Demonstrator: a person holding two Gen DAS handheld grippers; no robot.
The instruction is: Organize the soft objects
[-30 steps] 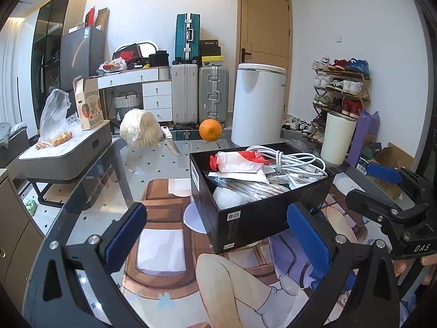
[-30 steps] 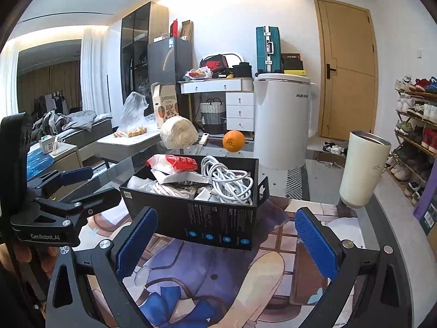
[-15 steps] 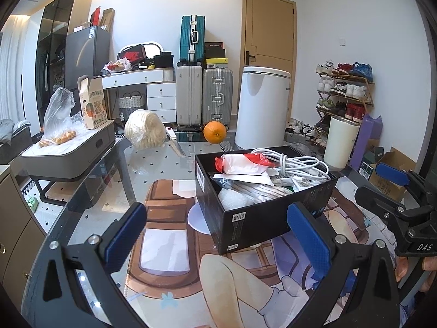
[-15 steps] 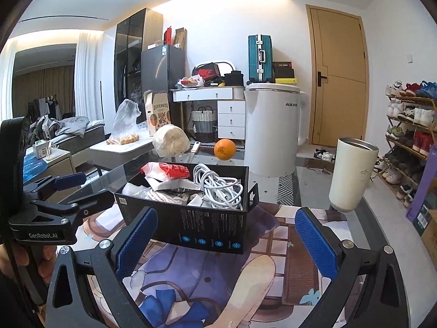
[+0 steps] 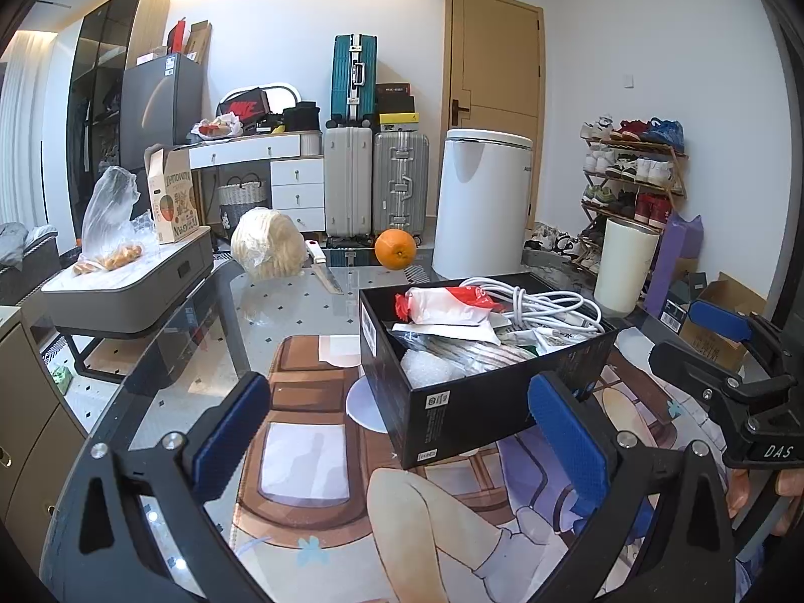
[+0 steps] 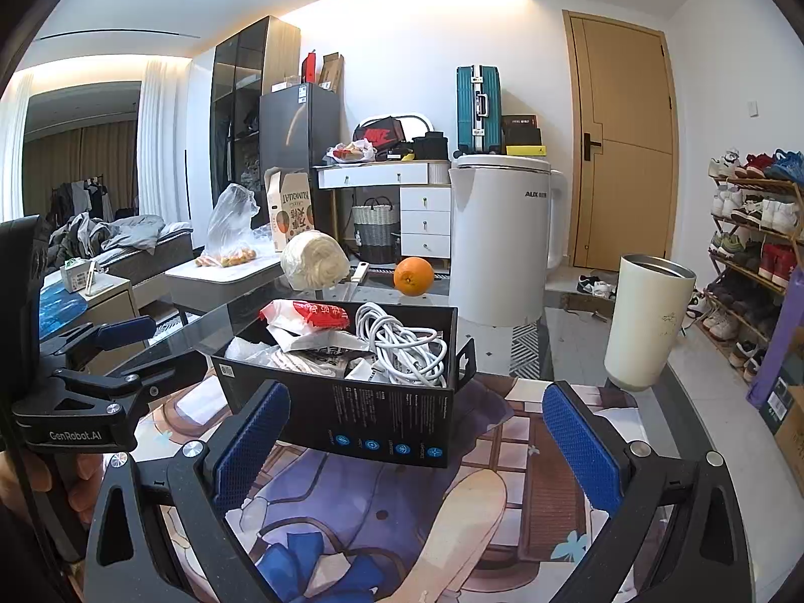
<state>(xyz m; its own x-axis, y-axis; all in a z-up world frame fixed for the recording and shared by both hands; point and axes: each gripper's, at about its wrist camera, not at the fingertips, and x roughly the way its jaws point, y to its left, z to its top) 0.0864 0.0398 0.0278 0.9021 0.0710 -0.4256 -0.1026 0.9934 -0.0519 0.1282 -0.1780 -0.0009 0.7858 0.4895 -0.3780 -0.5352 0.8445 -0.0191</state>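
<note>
Left gripper [image 5: 397, 432] wide open, empty, low over printed mat [image 5: 311, 452] on glass table [image 5: 281, 311]. Black box [image 5: 472, 402] just ahead, holding white cable [image 5: 542, 301], red-and-white bag [image 5: 442, 301], bubble wrap [image 5: 432, 369]. Right gripper [image 5: 723, 346] open at right edge; orange [image 5: 395, 249], knife [image 5: 324, 274], wrapped cabbage [image 5: 269, 243] beyond box.

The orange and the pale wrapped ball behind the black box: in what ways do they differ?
The orange is bright, smooth and bare; the pale wrapped ball is cream, wrinkled and wrapped in clear film. The ball looks bigger. The ball lies left of the knife, the orange to its right. Both are roundish and rest on the glass table.
</note>
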